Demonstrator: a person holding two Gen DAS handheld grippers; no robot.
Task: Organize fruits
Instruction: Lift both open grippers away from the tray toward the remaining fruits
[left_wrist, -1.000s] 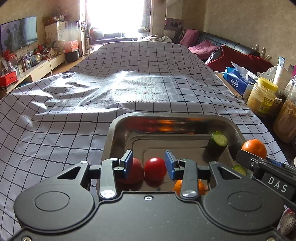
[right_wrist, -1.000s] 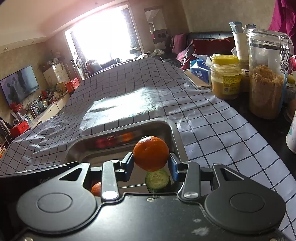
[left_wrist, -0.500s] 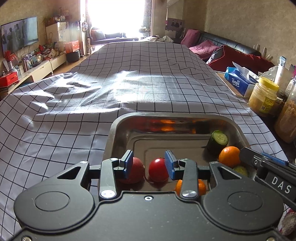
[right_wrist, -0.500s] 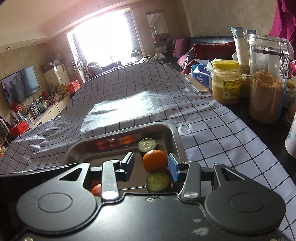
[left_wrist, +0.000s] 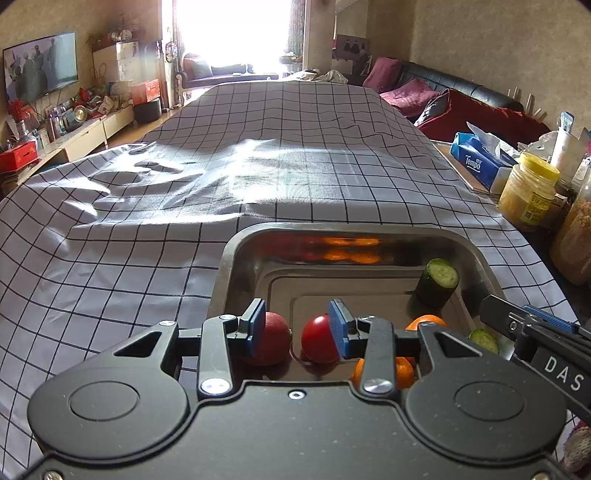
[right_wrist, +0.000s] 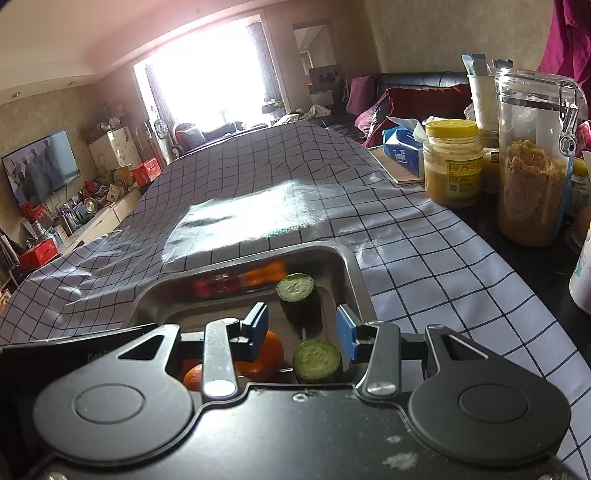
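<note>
A steel tray (left_wrist: 236, 258) (right_wrist: 354, 269) sits on the checked cloth just ahead of both grippers. In it lie a dark red fruit (left_wrist: 273, 343), a red tomato (left_wrist: 317, 343), two oranges (left_wrist: 424, 321) (left_wrist: 402, 369) and two cucumber pieces (left_wrist: 437, 280) (left_wrist: 484, 339). My left gripper (left_wrist: 297, 326) hangs open over the two red fruits, and its pads press on nothing. My right gripper (right_wrist: 301, 330) is open over the tray's right end. An orange (right_wrist: 273, 350) lies by its left pad, a cucumber piece (right_wrist: 317, 360) below the gap, another cucumber piece (right_wrist: 297, 295) beyond.
On the right stand a yellow-lidded jar (right_wrist: 452, 166), a tall clip-top jar (right_wrist: 532, 162) and a blue tissue box (left_wrist: 480, 162). The checked cloth (left_wrist: 258, 147) stretches far ahead and to the left. A sofa (left_wrist: 461, 99) lies beyond on the right.
The right gripper let go of the orange it held. The orange dropped into the tray and rolled left beside the other orange. The left gripper kept still.
</note>
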